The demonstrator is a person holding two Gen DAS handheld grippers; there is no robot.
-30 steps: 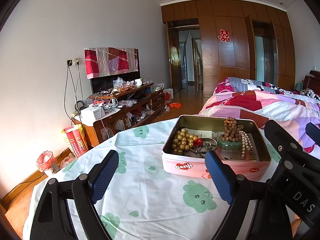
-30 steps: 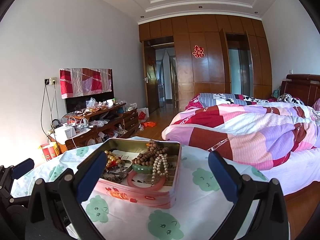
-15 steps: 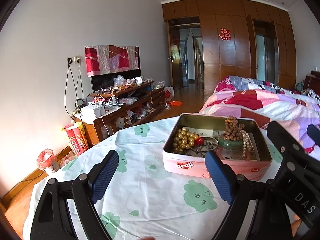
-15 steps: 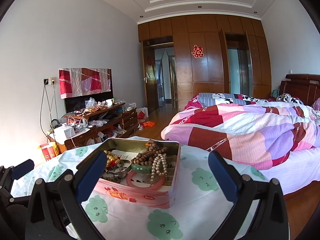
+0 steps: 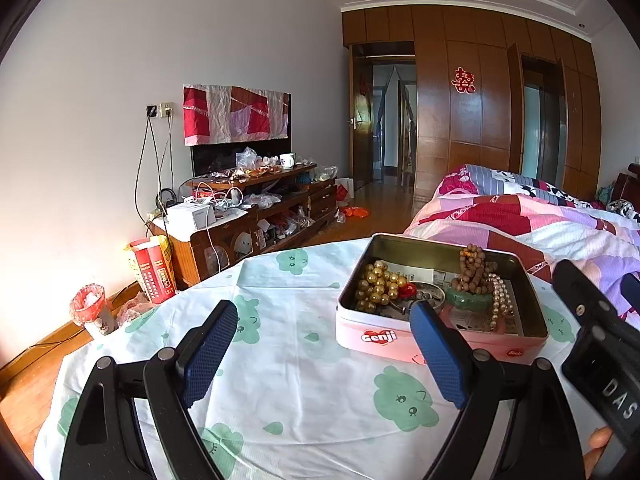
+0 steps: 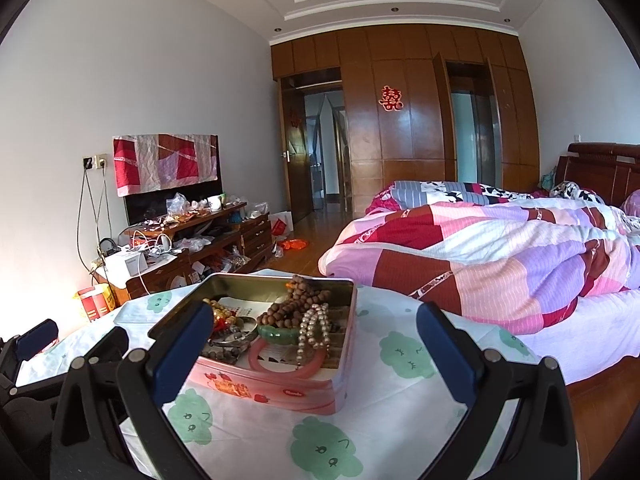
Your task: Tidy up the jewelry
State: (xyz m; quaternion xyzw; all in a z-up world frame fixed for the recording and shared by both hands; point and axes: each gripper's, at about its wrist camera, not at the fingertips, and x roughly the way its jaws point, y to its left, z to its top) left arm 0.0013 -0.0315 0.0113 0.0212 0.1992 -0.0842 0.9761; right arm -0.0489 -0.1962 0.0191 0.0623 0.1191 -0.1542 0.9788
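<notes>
A pink open tin (image 5: 384,338) (image 6: 280,388) stands on the table and holds a pile of jewelry: gold beads (image 5: 376,284), brown wooden beads (image 5: 474,270) (image 6: 292,310), a pearl strand (image 5: 500,296) (image 6: 314,326), a green bangle (image 5: 468,300) (image 6: 280,334), a pink bangle (image 6: 284,364) and a silver bangle (image 5: 424,304). My left gripper (image 5: 324,354) is open and empty, just in front of the tin's left side. My right gripper (image 6: 312,354) is open and empty, its left finger (image 6: 180,354) near the tin's left wall.
The table carries a white cloth with green prints (image 5: 280,360). A bed with a patchwork quilt (image 6: 500,256) lies to the right. A cluttered wooden TV cabinet (image 5: 256,216) stands at the left wall. A red box (image 5: 152,268) and a small bin (image 5: 88,308) stand on the floor.
Both grippers have drifted slightly; the tin sits a little lower and closer in both views. Both stay open and empty.
</notes>
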